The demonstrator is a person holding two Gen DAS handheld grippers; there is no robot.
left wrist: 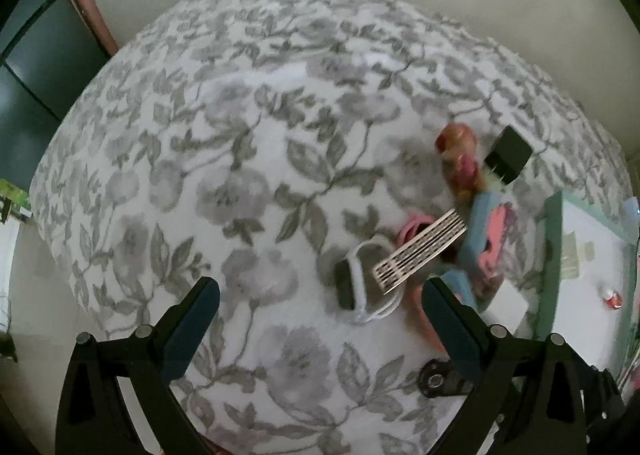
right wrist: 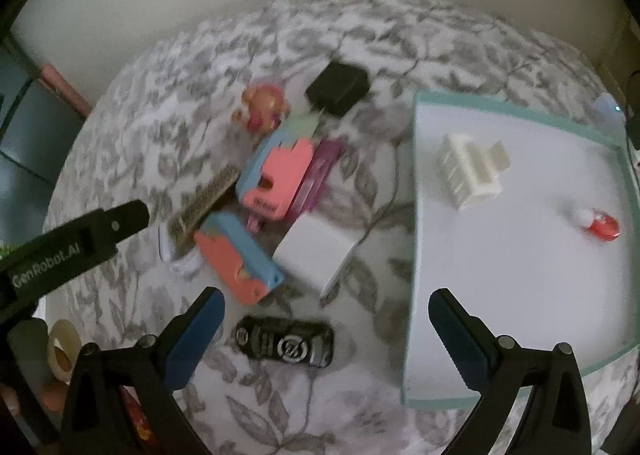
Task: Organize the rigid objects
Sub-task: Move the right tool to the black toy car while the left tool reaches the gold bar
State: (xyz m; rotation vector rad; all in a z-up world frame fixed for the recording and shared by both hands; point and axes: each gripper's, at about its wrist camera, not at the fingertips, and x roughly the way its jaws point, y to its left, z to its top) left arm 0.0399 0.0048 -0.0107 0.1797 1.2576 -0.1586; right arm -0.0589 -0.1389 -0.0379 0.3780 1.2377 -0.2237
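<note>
While both cameras look down on the same grey-and-white floral cloth (left wrist: 224, 159), they show different halves of it. From the left wrist view the cloth is bare from 9 to 12 o'clock, and the objects crowd toward 3 o'clock: a black cube-shaped charger (left wrist: 508, 153), a blurred pink-and-yellow doll figure (left wrist: 460, 159), a flat perforated metal strip (left wrist: 420, 255) lying over a white coiled cable (left wrist: 372, 283). Only a narrow part of the white tray with pale green rim (left wrist: 554, 263) shows at the right edge.

The right wrist view gives the tray (right wrist: 416, 255) in full, at 3 o'clock. Inside it lie a cream ribbed plastic clip (right wrist: 470, 171) and a small red-and-white object (right wrist: 598, 223), well apart, with much bare floor between them. This view also shows things hidden or cut off in the other: two pink-and-blue plastic blocks (right wrist: 240, 255), a white box-shaped adapter (right wrist: 316, 251) and a black oval key fob (right wrist: 284, 343) near 6 o'clock.

The left gripper (left wrist: 320, 299) is spread wide and holds nothing; it hangs over the cloth. The right gripper (right wrist: 326, 313) is also spread wide and empty, above the key fob and the near left edge of the tray. The left tool's black arm (right wrist: 80, 239) enters this view at 9 o'clock.
</note>
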